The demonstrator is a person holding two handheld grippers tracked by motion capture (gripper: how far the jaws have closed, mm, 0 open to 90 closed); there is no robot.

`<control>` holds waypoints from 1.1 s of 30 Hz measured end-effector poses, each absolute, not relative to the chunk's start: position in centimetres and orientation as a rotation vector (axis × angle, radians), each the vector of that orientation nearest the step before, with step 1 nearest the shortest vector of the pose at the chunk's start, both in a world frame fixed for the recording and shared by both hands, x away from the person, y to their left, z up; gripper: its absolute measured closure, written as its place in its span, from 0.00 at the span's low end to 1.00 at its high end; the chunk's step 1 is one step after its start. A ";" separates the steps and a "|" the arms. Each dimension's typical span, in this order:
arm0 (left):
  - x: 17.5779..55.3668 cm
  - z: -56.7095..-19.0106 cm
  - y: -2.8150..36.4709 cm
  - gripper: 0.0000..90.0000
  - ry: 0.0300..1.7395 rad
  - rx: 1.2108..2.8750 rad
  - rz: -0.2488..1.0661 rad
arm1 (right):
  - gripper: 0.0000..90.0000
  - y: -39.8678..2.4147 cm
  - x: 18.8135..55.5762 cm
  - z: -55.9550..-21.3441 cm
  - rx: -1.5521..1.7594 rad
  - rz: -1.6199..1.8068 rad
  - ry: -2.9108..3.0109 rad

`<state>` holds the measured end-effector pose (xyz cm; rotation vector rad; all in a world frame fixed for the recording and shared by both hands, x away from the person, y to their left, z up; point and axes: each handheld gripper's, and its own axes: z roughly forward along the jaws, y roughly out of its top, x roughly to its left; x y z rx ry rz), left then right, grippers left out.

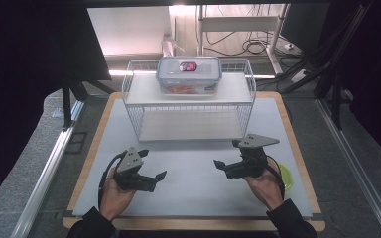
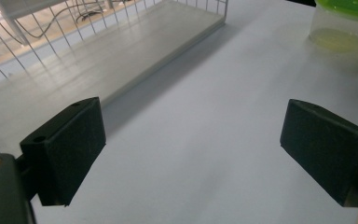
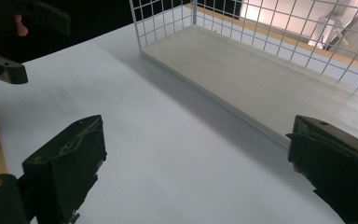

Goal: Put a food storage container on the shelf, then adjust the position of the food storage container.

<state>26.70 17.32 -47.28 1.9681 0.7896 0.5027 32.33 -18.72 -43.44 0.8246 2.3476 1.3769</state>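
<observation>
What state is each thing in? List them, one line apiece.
Left claw: open, nothing between its jaws.
Right claw: open, nothing between its jaws.
Clear food box: lid on, upright on the rack's top shelf.
Wire rack: upright, lower shelf bare.
Green-lidded tub: lid on, standing on the table by the right hand.

1. I'm seeing dark sleeves covering both forearms down to the wrists.
2. The left gripper [image 1: 155,179] is showing a black body, a grey three-cornered plate on top and a black cable looping behind it.
3. The right gripper [image 1: 222,165] is wearing the same plate and cable.
4. Its fingers [image 3: 70,158] are looking blocky, matte black, with ridged pads.
</observation>
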 end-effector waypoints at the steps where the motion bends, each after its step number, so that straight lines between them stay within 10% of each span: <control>1: 26.5 -47.5 17.3 0.07 0.793 1.972 0.502 | 0.05 -18.8 32.2 -43.6 0.829 1.381 2.344; 33: 24.2 -51.3 17.9 0.05 0.856 2.047 0.477 | 0.02 -19.7 29.5 -47.4 0.863 1.137 2.455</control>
